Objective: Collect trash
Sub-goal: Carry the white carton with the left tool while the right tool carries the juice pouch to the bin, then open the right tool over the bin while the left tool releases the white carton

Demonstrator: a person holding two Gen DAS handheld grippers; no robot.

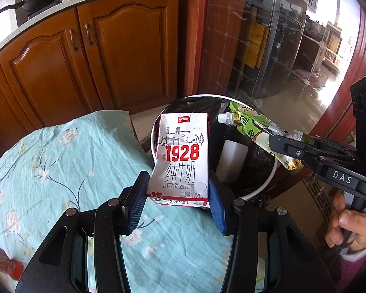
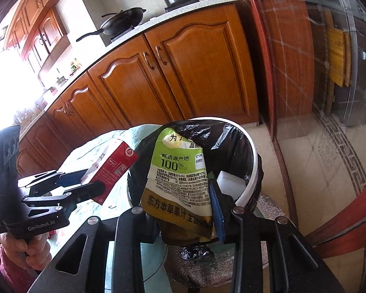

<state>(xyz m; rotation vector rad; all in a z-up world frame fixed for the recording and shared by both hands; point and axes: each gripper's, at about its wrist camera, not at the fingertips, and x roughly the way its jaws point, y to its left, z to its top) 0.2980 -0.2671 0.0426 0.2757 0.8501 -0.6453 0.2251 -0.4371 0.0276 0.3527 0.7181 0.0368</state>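
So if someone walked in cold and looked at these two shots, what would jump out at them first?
Probably the milk carton with its big red 1928, clamped in the left gripper at the edge of the floral tablecloth. Next, the green juice pouch in the right gripper, both hanging over the white bin with its black liner.

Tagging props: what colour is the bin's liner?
Black liner, inside a white bin; right wrist view shows it best.

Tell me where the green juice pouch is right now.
The green juice pouch is clamped in the right gripper, hanging over the black-lined trash bin, right of the milk carton held by the left gripper.
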